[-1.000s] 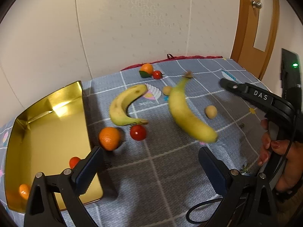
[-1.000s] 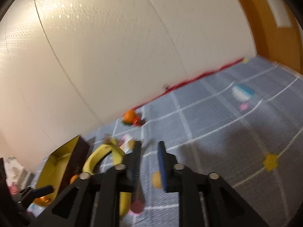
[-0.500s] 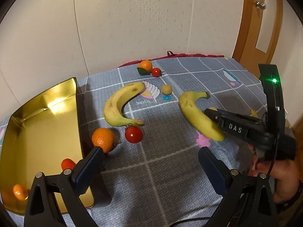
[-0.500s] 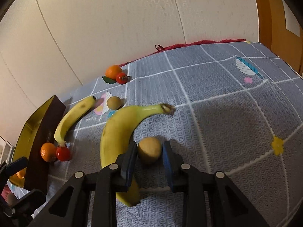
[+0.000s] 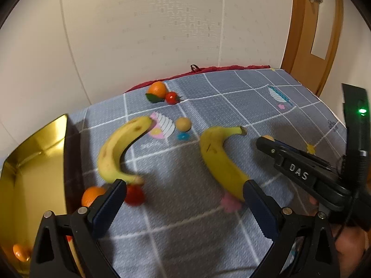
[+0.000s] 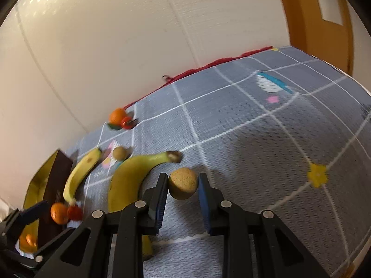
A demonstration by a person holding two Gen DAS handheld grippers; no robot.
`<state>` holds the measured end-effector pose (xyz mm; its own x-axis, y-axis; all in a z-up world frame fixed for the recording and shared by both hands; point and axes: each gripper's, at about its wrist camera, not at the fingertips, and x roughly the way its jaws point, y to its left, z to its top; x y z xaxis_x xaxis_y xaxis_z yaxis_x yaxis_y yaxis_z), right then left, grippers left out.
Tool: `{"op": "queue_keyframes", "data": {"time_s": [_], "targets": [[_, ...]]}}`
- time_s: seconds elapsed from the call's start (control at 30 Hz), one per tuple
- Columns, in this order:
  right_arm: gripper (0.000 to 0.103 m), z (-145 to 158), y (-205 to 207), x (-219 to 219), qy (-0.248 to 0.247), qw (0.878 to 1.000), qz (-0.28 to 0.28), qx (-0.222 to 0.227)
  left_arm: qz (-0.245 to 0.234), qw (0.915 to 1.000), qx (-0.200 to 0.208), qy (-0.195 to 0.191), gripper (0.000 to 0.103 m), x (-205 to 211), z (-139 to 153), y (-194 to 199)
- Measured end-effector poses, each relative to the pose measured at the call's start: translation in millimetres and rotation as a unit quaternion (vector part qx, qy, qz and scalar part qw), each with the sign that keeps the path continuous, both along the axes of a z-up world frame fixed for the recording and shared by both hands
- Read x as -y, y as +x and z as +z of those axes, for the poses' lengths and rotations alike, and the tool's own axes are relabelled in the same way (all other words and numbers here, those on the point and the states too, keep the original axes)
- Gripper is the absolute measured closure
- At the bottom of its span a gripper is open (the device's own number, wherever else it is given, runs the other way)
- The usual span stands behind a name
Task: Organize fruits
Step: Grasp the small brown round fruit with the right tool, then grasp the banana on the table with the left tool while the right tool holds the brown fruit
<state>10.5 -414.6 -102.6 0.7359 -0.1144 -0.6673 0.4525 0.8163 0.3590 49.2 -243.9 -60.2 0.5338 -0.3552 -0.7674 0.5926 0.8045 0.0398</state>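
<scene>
Both fingers of the downward-angled right gripper pinch the tan fruit.

Two bananas lie side by side on the mat. The tray sits at their left. An orange lies far behind them.

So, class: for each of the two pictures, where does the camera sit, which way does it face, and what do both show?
Left wrist: sits behind the open left tongs, faces down across the blanket toward the wall; right tongs enter at right.
Right wrist: sits behind the right tongs, shut on a small brown ball.
Shared: both bananas, gold tray.
</scene>
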Motion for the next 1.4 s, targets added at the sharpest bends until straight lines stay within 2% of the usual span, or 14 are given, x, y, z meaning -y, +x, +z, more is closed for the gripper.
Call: {"op": "queue_keyframes", "data": {"time_s": [0.3,0.7,0.87,0.97,1.03,1.07,1.1,1.13,1.2,1.27,1.4], "targets": [[0.077,-2.3,-4.7,18.4,0.026,0.999,-0.037,0.007,0.014,0.9998,-0.001,0.014,0.001,31.5,-9.7,19.4],[0.077,-1.7,-7.0,24.0,0.028,0.998,-0.055,0.012,0.005,0.9990,0.010,0.042,0.001,47.9,-34.2,34.7],[0.077,-1.1,-6.4,24.2,0.028,0.998,-0.055,0.013,-0.011,0.9997,-0.017,0.013,0.005,45.3,-42.1,38.1],[0.077,-1.4,-6.2,24.6,0.030,0.998,-0.057,0.014,-0.002,0.9965,-0.080,-0.022,0.006,36.9,-50.3,49.2],[0.077,-1.8,-5.6,24.6,0.031,0.998,-0.057,0.013,-0.011,0.9973,-0.072,-0.006,0.010,37.8,-49.6,46.3],[0.077,-1.9,-5.5,24.9,0.031,0.998,-0.057,0.013,-0.025,0.9975,-0.067,0.001,0.017,39.2,-49.2,42.2],[0.077,-1.6,-5.2,25.1,0.032,0.998,-0.056,0.014,-0.038,0.9975,-0.060,0.007,0.028,40.1,-48.5,37.9],[0.077,-1.4,-5.2,25.0,0.032,0.998,-0.056,0.014,-0.047,0.9975,-0.049,0.019,0.034,41.4,-48.1,32.8],[0.077,-0.7,-5.2,24.5,0.031,0.998,-0.055,0.015,-0.068,0.9965,-0.044,0.019,0.057,40.6,-46.0,24.6],[0.077,-0.2,-5.3,24.1,0.032,0.998,-0.055,0.017,-0.077,0.9959,-0.039,0.025,0.063,38.4,-45.5,18.5],[0.077,1.5,-5.9,23.8,0.033,0.998,-0.057,0.021,-0.080,0.9958,-0.033,0.030,0.062,35.8,-44.9,13.9]]}}
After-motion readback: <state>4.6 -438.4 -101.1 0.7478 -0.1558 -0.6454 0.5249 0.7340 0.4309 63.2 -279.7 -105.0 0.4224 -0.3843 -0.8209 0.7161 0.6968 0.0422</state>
